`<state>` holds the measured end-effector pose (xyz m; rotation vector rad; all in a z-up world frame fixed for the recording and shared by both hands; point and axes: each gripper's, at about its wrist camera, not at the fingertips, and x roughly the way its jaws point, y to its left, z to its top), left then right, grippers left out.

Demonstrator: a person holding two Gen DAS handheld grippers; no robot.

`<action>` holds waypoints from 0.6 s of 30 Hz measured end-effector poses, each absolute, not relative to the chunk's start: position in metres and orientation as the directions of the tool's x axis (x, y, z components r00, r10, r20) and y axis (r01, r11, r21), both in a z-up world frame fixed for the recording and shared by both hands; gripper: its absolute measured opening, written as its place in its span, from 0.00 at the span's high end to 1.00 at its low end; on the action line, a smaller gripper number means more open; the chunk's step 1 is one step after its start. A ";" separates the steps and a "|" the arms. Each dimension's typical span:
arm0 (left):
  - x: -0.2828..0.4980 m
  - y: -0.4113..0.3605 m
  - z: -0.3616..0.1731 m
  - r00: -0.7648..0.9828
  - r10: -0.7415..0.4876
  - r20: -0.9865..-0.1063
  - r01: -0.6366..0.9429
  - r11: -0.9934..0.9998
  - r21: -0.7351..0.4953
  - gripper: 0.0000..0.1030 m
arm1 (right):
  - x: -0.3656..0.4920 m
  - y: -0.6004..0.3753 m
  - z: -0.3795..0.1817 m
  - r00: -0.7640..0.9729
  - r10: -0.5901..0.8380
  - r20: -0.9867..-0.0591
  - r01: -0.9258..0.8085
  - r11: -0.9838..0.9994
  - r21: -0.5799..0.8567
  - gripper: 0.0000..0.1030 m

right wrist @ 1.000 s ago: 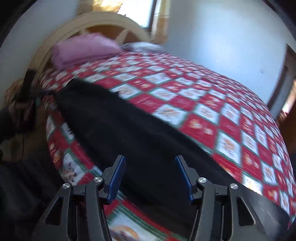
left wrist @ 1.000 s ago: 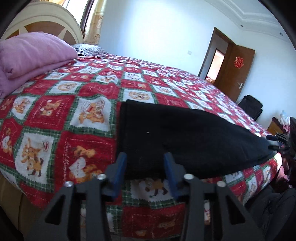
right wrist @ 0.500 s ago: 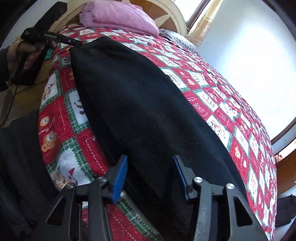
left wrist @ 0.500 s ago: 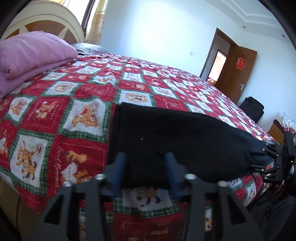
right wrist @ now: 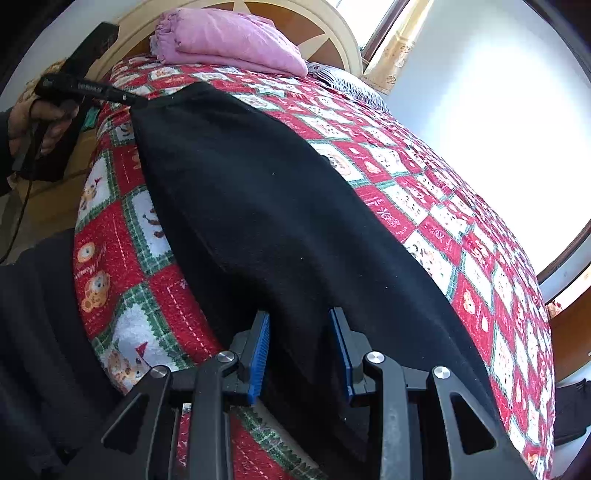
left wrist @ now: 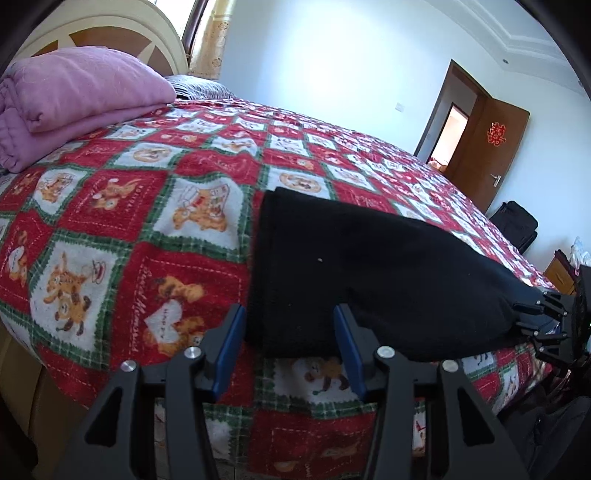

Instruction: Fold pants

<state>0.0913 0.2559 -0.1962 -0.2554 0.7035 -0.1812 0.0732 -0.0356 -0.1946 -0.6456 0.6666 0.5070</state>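
Note:
Black pants [left wrist: 369, 266] lie flat and lengthwise along the near edge of a bed with a red patchwork quilt [left wrist: 140, 206]. My left gripper [left wrist: 288, 332] is open, its blue-padded fingers straddling one end of the pants at the near edge. My right gripper [right wrist: 299, 332] is open, its fingers either side of the other end of the pants [right wrist: 277, 206]. Each gripper shows in the other's view: the right one [left wrist: 546, 321] at the far end of the pants, the left one [right wrist: 140, 101] at the far corner, in a hand.
A folded pink blanket [left wrist: 74, 96] lies by the cream headboard [right wrist: 280, 14]. An open brown door [left wrist: 491, 155] and a black bag [left wrist: 517, 225] stand beyond the bed. A window [right wrist: 498, 110] is behind the bed.
The right gripper has swung around and lowered onto its end of the pants, its fingers narrowing. The left gripper has shifted slightly along the pants' end and stays open.

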 end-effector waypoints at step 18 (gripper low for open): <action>0.095 0.257 -0.197 0.744 -0.214 -0.633 0.045 0.962 -0.271 0.75 | 0.071 -0.045 -0.177 0.706 0.221 -0.672 -0.583 0.721 -0.375 0.67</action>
